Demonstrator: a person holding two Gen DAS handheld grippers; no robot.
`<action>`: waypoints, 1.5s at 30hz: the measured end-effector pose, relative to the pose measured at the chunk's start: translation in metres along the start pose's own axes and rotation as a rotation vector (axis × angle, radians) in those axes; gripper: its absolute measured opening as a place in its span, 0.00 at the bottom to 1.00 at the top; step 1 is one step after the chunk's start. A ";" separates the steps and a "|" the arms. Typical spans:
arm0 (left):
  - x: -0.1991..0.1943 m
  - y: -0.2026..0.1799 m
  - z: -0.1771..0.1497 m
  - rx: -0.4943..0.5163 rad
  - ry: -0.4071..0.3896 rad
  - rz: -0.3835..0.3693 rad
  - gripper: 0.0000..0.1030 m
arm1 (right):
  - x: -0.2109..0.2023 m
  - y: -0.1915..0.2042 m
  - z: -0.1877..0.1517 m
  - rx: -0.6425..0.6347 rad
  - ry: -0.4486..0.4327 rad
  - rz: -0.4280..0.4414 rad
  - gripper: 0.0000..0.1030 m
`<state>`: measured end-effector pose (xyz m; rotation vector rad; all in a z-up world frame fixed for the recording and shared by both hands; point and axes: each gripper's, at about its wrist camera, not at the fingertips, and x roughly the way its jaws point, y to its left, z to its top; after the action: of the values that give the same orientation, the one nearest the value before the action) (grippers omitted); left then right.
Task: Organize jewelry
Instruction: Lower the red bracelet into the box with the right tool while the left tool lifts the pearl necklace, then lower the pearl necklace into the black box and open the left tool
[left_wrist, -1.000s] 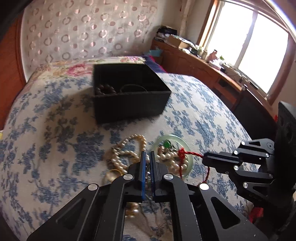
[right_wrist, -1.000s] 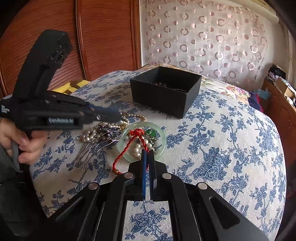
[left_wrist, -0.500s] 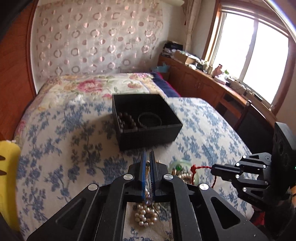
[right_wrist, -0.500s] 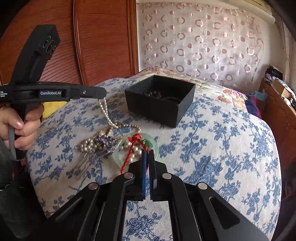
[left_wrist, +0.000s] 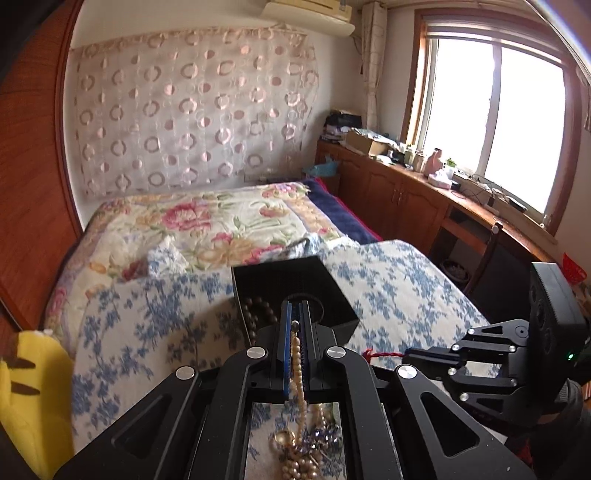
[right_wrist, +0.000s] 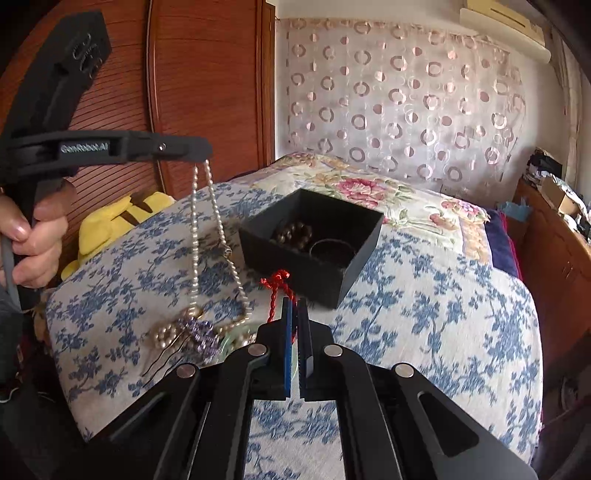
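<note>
A pearl necklace (right_wrist: 207, 229) is pinched in the closed left gripper (right_wrist: 201, 151), hanging to a jewelry heap (right_wrist: 195, 332) on the bed (right_wrist: 443, 314) below. A red cord (right_wrist: 275, 291) is clamped in the closed right gripper (right_wrist: 294, 306). Just ahead of both, a black box (right_wrist: 314, 240) is seen, with dark beads (right_wrist: 293, 234) inside.

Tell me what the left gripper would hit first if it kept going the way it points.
Probably the black box: the left gripper, shut on the pearl necklace, points down at the box's open top, though depth is hard to judge.
</note>
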<state>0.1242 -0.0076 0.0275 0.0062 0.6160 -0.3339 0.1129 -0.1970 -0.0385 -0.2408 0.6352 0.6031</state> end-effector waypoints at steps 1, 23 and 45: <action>-0.001 -0.001 0.003 0.004 -0.005 0.002 0.03 | 0.001 0.000 0.003 -0.004 -0.002 -0.003 0.03; -0.033 -0.012 0.055 0.037 -0.120 0.022 0.03 | 0.006 -0.010 0.034 -0.004 -0.043 -0.027 0.03; -0.044 -0.022 0.081 0.064 -0.180 0.049 0.03 | 0.012 -0.027 0.055 0.031 -0.072 -0.041 0.03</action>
<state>0.1297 -0.0232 0.1207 0.0518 0.4258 -0.3024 0.1632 -0.1918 -0.0013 -0.2020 0.5682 0.5596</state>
